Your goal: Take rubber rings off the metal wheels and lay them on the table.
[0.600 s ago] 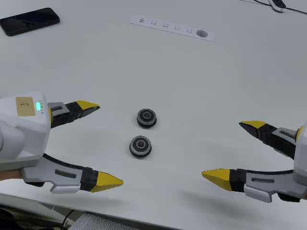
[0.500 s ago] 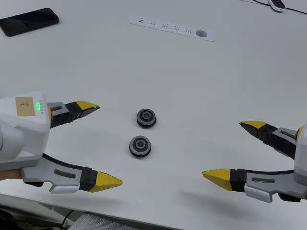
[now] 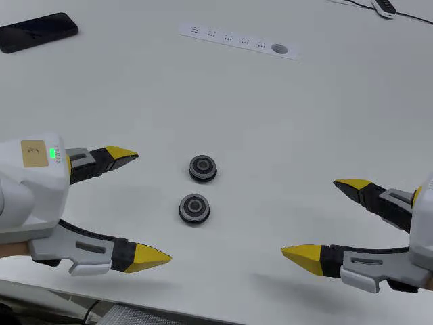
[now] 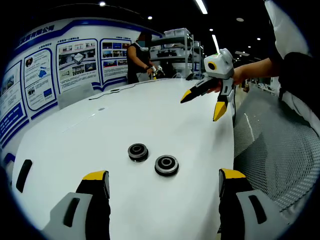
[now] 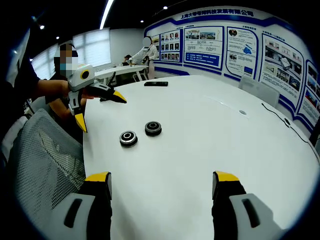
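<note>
Two small metal wheels with black rubber rings lie flat on the white table: a far wheel (image 3: 203, 168) (image 4: 138, 151) (image 5: 153, 128) and a near wheel (image 3: 194, 208) (image 4: 166, 165) (image 5: 128, 138). My left gripper (image 3: 135, 206) (image 4: 162, 182) is open, left of the wheels, with nothing between its yellow-tipped fingers. On the other side of the wheels my right gripper (image 3: 325, 220) (image 5: 157, 182) is also open and holds nothing. Each gripper sits a short way from the wheels and touches neither.
A black phone (image 3: 37, 30) lies at the table's far left. A white power strip (image 3: 237, 40) lies at the far middle, with a cable (image 3: 379, 7) at the far right. The table's near edge (image 3: 203, 308) runs just below the grippers. A mesh chair (image 5: 40, 170) stands beside the table.
The head view has shifted a little. The right gripper has dropped slightly toward the near edge. The wheels lie as before.
</note>
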The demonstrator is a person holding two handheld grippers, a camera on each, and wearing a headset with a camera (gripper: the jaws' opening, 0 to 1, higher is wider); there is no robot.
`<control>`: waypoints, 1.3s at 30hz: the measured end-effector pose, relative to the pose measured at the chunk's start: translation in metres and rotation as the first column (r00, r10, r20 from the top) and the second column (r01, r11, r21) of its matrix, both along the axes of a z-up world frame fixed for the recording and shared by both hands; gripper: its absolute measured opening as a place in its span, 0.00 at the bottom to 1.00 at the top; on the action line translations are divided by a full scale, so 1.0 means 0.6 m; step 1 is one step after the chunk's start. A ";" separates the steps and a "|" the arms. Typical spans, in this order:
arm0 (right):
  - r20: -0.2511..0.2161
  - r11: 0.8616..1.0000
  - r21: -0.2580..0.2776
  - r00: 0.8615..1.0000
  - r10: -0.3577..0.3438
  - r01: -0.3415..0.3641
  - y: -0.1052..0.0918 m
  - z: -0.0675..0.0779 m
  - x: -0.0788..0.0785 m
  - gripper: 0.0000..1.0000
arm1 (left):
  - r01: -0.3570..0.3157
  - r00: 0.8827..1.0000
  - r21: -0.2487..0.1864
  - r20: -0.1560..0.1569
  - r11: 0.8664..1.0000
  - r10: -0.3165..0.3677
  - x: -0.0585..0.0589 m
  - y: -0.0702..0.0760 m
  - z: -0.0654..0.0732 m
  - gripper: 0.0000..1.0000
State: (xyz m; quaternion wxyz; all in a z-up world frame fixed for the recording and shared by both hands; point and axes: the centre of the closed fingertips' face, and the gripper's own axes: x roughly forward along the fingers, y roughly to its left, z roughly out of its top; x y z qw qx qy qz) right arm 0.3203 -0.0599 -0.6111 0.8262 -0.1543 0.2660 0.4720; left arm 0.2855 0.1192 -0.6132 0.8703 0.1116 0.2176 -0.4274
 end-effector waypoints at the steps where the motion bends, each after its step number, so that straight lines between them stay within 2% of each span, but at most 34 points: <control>1: -0.002 1.000 0.002 1.000 -0.002 0.002 0.000 0.000 -0.001 0.84 | 0.000 1.000 0.000 -0.001 1.000 0.000 0.000 0.000 0.000 0.93; 11: -0.016 1.000 0.023 1.000 -0.021 0.021 0.005 0.000 -0.004 0.82 | 0.000 1.000 0.012 -0.007 1.000 0.000 0.004 0.001 -0.007 0.92; 21: -0.037 0.988 0.107 0.993 -0.112 0.116 -0.010 0.015 0.014 0.79 | -0.005 1.000 0.026 -0.010 1.000 0.006 0.010 0.003 -0.012 0.89; 31: -0.057 0.980 0.115 0.986 -0.154 0.160 -0.026 0.010 0.018 0.76 | 0.007 1.000 0.039 -0.015 0.999 -0.006 0.017 0.000 -0.018 0.87; 34: -0.071 0.978 0.128 0.985 -0.158 0.166 -0.023 0.008 0.017 0.76 | 0.020 1.000 0.041 -0.022 0.999 -0.019 0.020 -0.005 -0.022 0.85; 39: -0.083 0.981 0.124 0.986 -0.142 0.151 -0.015 -0.002 0.014 0.75 | 0.039 0.999 0.050 -0.024 0.998 -0.038 0.028 -0.015 -0.026 0.84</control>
